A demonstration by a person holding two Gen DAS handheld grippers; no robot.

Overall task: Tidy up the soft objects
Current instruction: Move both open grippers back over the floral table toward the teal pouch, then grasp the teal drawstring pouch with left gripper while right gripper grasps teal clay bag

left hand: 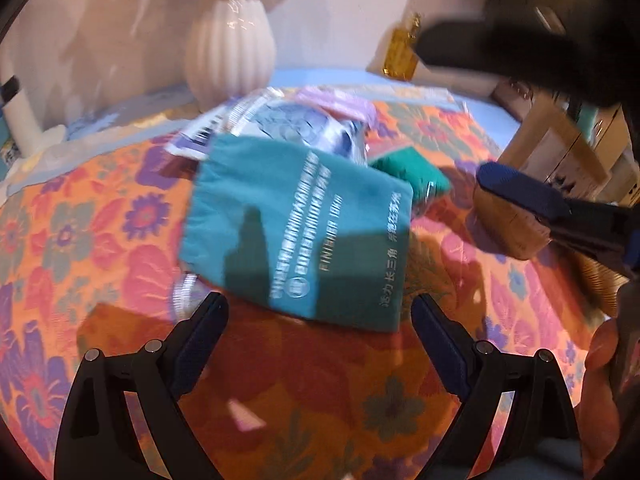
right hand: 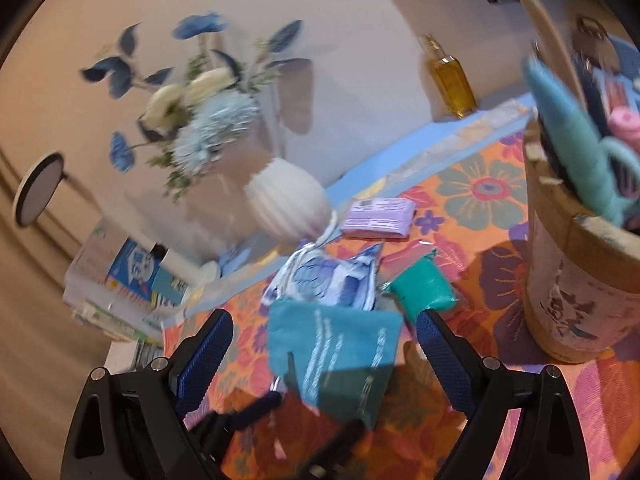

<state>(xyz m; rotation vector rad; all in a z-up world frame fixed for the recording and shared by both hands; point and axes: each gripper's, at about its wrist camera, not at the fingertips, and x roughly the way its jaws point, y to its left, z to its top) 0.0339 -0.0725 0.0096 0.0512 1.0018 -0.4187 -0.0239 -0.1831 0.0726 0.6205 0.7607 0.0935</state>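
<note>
Lower centre of left wrist view: left gripper (left hand: 320,320) jaws spread wide, nothing between, just short of teal cloth pouch (left hand: 296,224) lying flat mid-frame on floral tablecloth (left hand: 92,232). Behind pouch: blue-white packet (left hand: 296,124); green bundle (left hand: 412,172) at its right. Right gripper (right hand: 324,336) also spread, empty, pouch ahead. Step: approach, likely pre-grasp. Next: pinch pouch edge, maybe carry to wooden bucket (right hand: 580,300), right edge.

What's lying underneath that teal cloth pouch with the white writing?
The teal pouch overlaps a blue-and-white printed packet at its far edge, and a shiny clear wrapper pokes out from its near corner. The flowered tablecloth lies beneath. Anything fully covered cannot be seen.
</note>
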